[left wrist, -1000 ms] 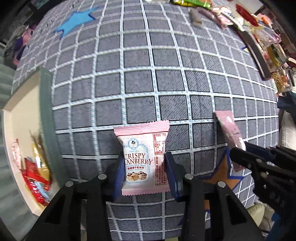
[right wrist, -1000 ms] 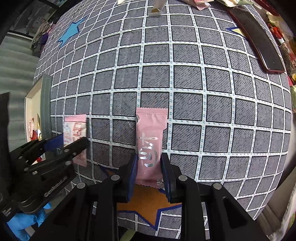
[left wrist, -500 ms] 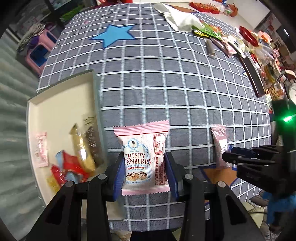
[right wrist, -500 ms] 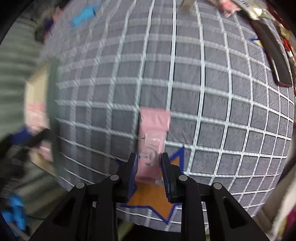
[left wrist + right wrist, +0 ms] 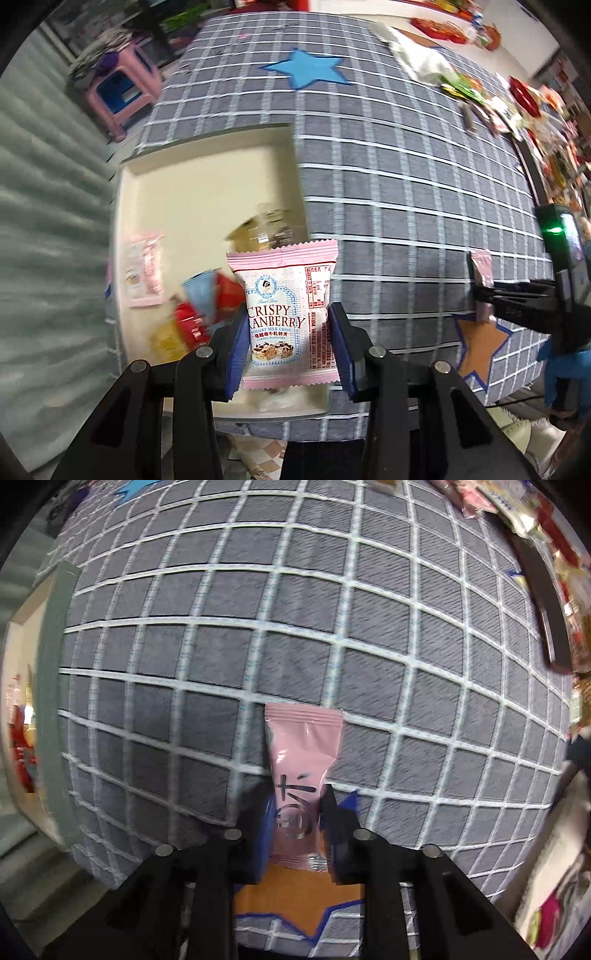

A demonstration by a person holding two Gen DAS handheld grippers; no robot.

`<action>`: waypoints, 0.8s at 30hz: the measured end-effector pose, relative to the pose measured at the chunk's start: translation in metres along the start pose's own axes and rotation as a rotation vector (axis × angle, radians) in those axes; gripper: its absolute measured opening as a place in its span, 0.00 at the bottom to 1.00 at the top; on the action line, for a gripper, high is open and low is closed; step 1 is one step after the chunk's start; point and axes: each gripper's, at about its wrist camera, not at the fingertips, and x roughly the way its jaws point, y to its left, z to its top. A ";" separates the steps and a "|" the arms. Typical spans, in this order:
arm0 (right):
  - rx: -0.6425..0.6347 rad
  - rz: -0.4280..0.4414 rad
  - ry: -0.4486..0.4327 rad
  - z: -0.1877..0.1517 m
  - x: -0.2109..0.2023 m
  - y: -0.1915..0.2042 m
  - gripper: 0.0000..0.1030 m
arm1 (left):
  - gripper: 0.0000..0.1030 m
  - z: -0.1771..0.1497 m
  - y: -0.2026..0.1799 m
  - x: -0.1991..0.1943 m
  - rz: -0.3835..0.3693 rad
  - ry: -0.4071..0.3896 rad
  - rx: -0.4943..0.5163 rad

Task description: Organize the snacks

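My left gripper (image 5: pixel 286 334) is shut on a pink and white Crispy Cranberry packet (image 5: pixel 286 317) and holds it above the near right corner of a cream tray (image 5: pixel 207 184). The tray holds several snack packets, among them a pink one (image 5: pixel 144 273) and red ones (image 5: pixel 192 325). My right gripper (image 5: pixel 295 812) is shut on a plain pink sachet (image 5: pixel 301 771) above the grey checked tablecloth (image 5: pixel 295 627). The right gripper with its sachet (image 5: pixel 482 269) also shows at the right in the left wrist view.
A dark tray (image 5: pixel 543 602) with many loose snacks lies at the table's far right. An orange star patch (image 5: pixel 295 890) sits under the right gripper, a blue star (image 5: pixel 306 68) at the far side. A pink stool (image 5: pixel 118 88) stands beyond the table's left edge.
My left gripper has carried the cranberry packet left from the cloth to over the tray. The right gripper has lifted its sachet and shifted a little.
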 end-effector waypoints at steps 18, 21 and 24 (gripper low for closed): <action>-0.273 0.293 -0.098 0.045 -0.099 0.203 0.24 | 0.50 -0.017 0.080 0.027 -0.022 0.040 -0.129; -0.295 0.271 -0.060 0.047 -0.093 0.223 0.46 | 0.80 -0.018 0.085 0.019 -0.044 -0.017 -0.129; -0.313 0.223 -0.099 0.042 -0.096 0.233 0.92 | 0.80 -0.020 0.088 0.009 -0.095 -0.041 -0.118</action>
